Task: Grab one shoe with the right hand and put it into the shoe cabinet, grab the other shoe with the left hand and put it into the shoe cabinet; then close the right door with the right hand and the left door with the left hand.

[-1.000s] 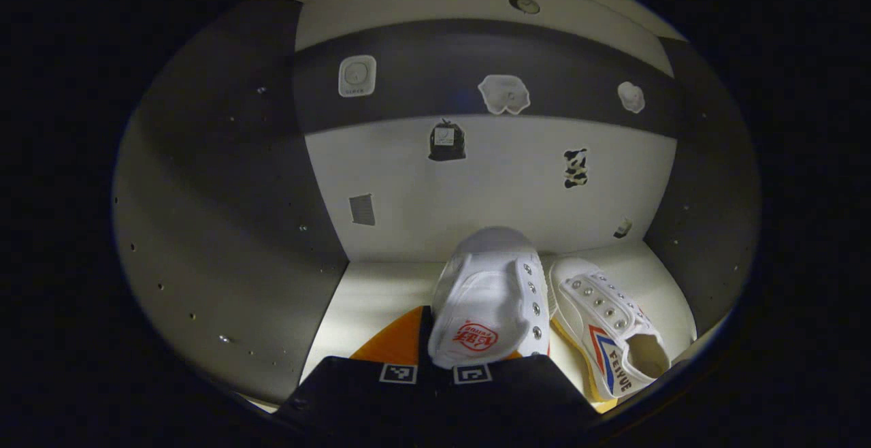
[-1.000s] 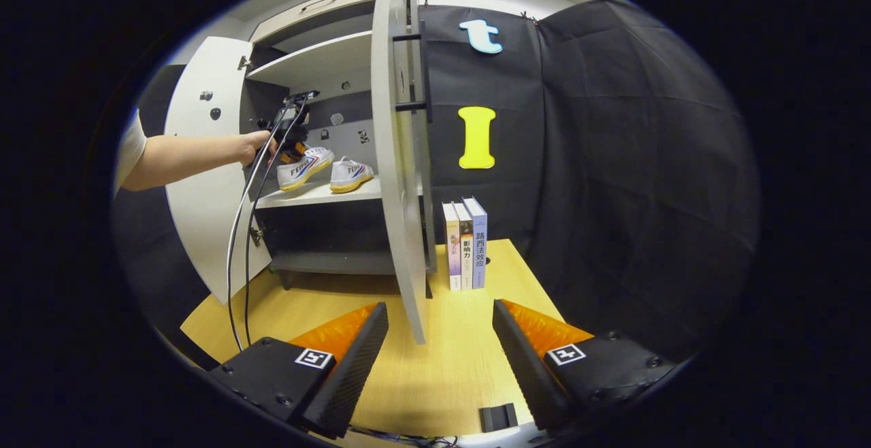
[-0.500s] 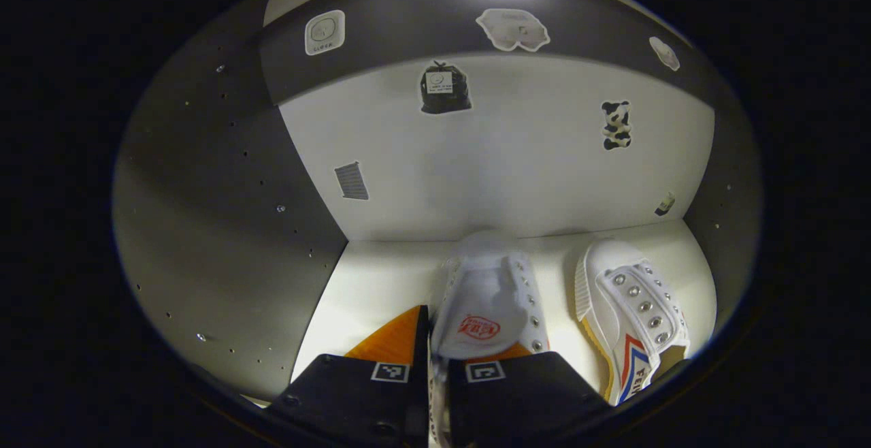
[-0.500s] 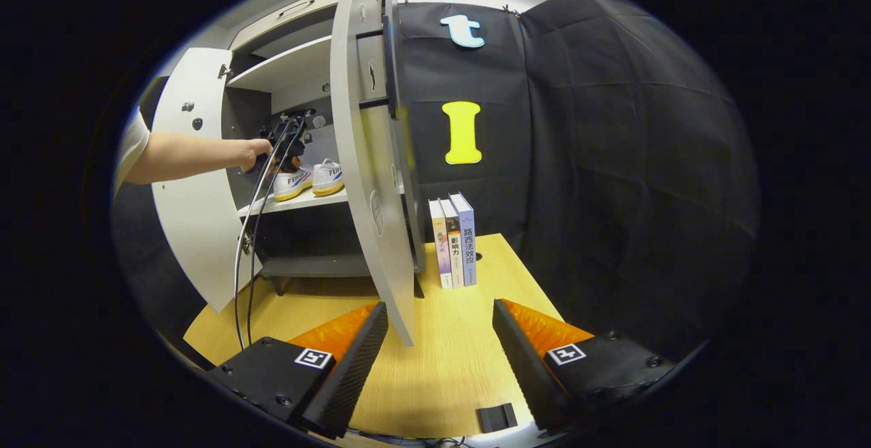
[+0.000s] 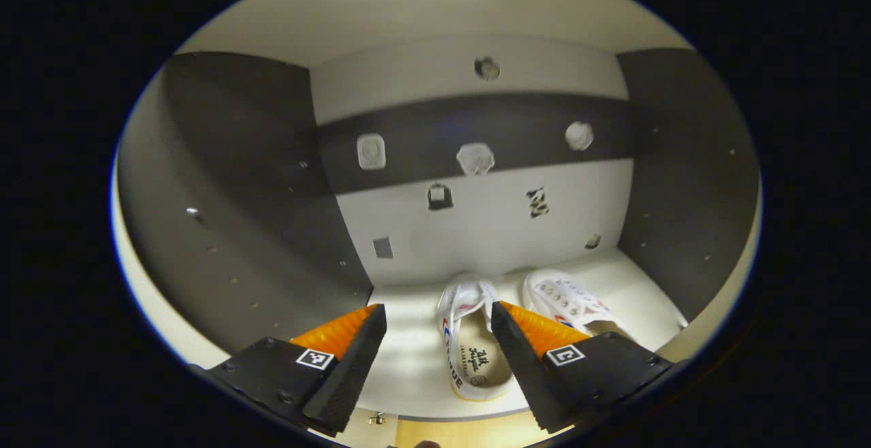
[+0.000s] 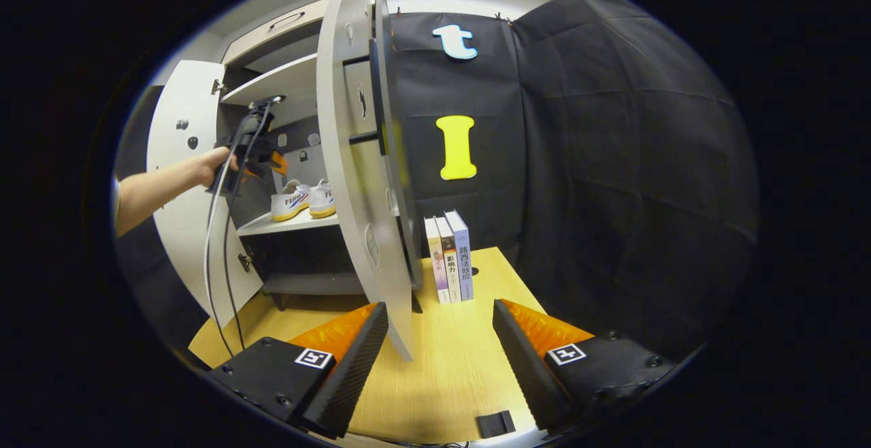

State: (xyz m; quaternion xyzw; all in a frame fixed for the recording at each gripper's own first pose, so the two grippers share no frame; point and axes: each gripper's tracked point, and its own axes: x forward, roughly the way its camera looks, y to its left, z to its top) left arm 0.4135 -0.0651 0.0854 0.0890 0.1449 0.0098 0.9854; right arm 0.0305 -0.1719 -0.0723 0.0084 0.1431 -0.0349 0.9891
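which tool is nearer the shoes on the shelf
Left. The left tool hangs open just in front of the shoes; the right tool is out over the table.

Partly hidden in the left gripper view: the right shoe (image 5: 568, 298), its heel end behind the left gripper's (image 5: 435, 359) right finger. Blurred past telling: the stickers (image 5: 475, 158) on the cabinet's back wall. Covered in the right gripper view by the right door (image 6: 354, 162): the toes of both shoes (image 6: 303, 201) and the right end of the shelf (image 6: 286, 223). Too small to read: book spines (image 6: 449, 257).
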